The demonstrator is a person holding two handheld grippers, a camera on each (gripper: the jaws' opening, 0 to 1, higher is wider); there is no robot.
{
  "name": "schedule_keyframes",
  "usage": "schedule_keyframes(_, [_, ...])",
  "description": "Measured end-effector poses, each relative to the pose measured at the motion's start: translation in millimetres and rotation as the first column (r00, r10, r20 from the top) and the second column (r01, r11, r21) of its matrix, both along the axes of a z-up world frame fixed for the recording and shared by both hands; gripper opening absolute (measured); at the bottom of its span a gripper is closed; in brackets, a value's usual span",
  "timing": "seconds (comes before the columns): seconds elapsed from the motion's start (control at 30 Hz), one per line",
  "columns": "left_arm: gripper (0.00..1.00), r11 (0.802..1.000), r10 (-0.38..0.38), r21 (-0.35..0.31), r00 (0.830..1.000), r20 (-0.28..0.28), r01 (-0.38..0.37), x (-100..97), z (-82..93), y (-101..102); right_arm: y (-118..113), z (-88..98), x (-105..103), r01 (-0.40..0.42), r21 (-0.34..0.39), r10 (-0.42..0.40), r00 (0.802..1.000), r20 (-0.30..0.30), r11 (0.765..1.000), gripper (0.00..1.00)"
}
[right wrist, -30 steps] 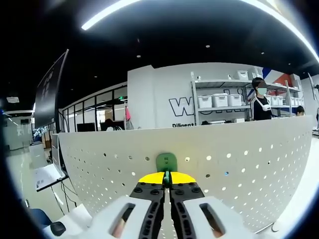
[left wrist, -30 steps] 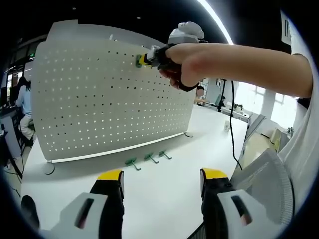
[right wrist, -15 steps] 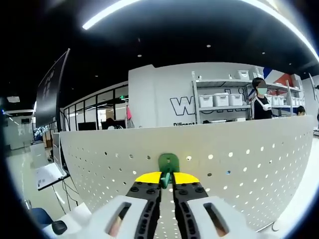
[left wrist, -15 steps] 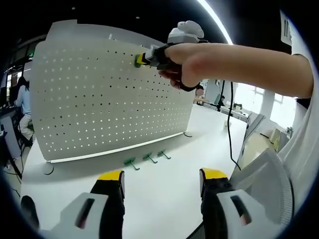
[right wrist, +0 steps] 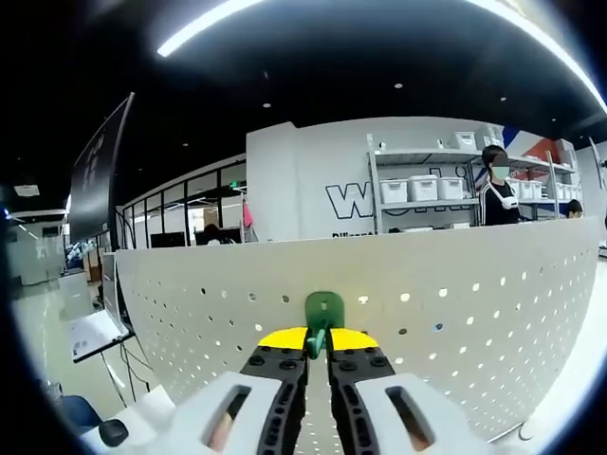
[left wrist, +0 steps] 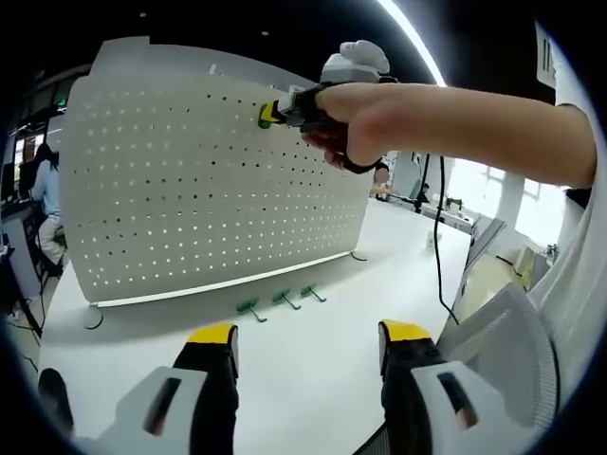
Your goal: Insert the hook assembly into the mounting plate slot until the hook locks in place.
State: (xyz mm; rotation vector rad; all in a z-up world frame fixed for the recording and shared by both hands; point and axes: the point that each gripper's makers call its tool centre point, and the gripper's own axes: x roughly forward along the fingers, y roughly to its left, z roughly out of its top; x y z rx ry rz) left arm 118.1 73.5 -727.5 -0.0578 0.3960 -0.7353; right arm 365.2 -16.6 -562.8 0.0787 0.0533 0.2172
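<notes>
A white perforated mounting plate (left wrist: 190,180) stands upright on the white table (left wrist: 313,360). In the right gripper view my right gripper (right wrist: 318,338) is shut on a green hook (right wrist: 323,311), whose flat base lies against the plate (right wrist: 455,322) near its top edge. In the left gripper view the right gripper (left wrist: 268,114) presses that hook against the upper part of the plate, held by a person's hand (left wrist: 356,118). Three more green hooks (left wrist: 280,302) lie on the table in front of the plate. My left gripper (left wrist: 305,346) hangs open low over the table, holding nothing.
A black cable (left wrist: 440,237) hangs from the right gripper down to the table's right side. A grey chair back (left wrist: 503,351) stands at the right. Shelves with white bins (right wrist: 427,190) and a standing person (right wrist: 498,190) lie behind the plate.
The right gripper's jaws have parted slightly but still hold the green hook, which sits a touch higher against the plate. The left gripper has stayed still.
</notes>
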Motion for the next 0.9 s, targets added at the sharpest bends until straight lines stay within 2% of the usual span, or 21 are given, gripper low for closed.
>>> schedule_keyframes(0.17, [0.62, 1.000, -0.003, 0.002, 1.000, -0.001, 0.003, -0.2, -0.5, -1, 0, -1.8, -1, -0.007, 0.030, 0.007, 1.000, -0.006, 1.000, 0.13])
schedule_keyframes(0.23, [0.62, 1.000, -0.002, 0.004, 1.000, -0.002, 0.002, -0.1, -1.1, -1, 1, -3.5, -2, -0.020, 0.054, 0.020, 1.000, -0.015, 0.998, 0.19])
schedule_keyframes(0.37, [0.63, 1.000, -0.004, 0.004, 1.000, 0.000, 0.004, 0.1, -0.7, -2, 0, -5.3, -4, -0.034, 0.057, 0.035, 0.999, -0.020, 0.998, 0.27])
schedule_keyframes(0.63, [0.63, 1.000, -0.004, 0.004, 1.000, 0.001, 0.004, 0.1, -0.4, -1, 1, -3.0, -9, -0.115, 0.055, 0.115, 0.993, 0.019, 0.992, 0.38])
schedule_keyframes(0.9, [0.64, 1.000, -0.008, 0.012, 1.000, 0.000, 0.008, 0.0, -1.4, -2, -5, -1.3, -15, -0.209, 0.048, 0.206, 0.977, 0.055, 0.977, 0.49])
